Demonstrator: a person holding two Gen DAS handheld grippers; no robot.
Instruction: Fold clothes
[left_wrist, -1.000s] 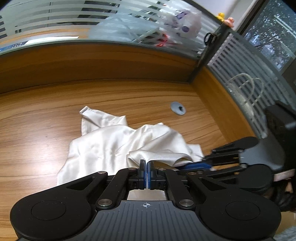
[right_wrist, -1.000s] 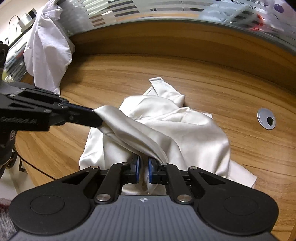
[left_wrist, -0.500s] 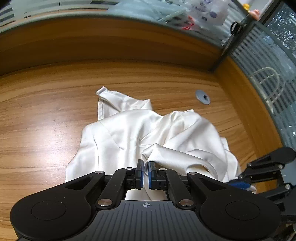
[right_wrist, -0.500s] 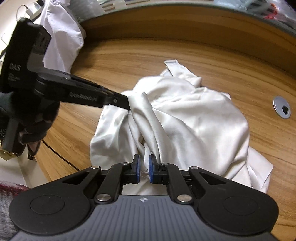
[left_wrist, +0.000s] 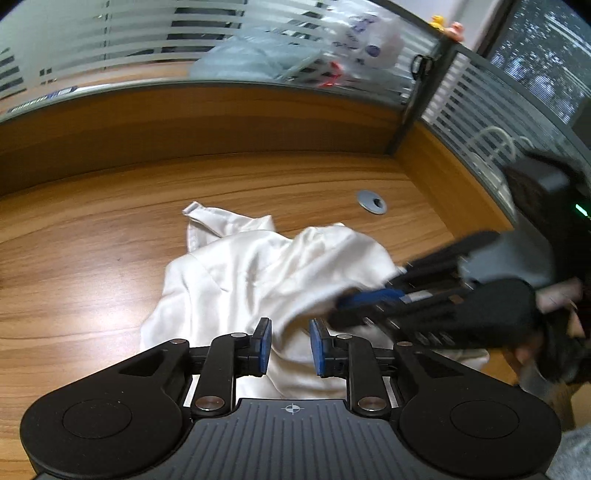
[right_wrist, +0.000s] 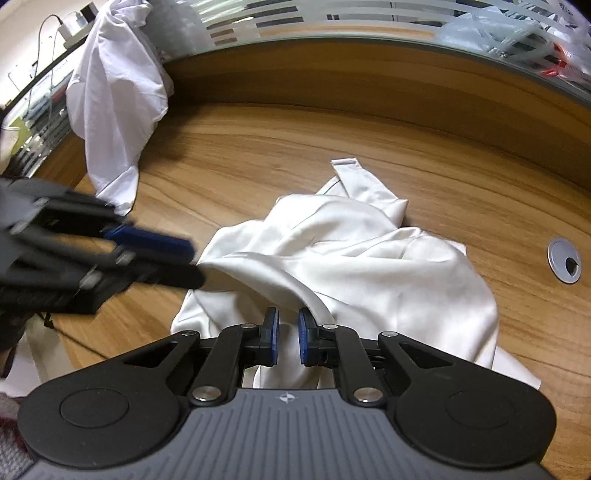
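Observation:
A crumpled cream satin garment lies on the wooden desk. My left gripper hovers over its near edge, and its jaws are opening. Cloth shows beneath and between the blue pads, but they do not press on it. In the right wrist view the left gripper appears blurred at the garment's left edge. My right gripper is narrowly closed on a raised fold of the garment. The left wrist view shows the right gripper at the garment's right side, held by a person's hand.
A grey cable grommet sits in the desk to the right of the garment. A white shirt hangs over the partition at far left. Wood and frosted-glass partitions close off the back and right.
My left gripper's pads were shut on a fold and have now parted, letting the fold drop. The left gripper has shifted sideways. The right gripper keeps its fold.

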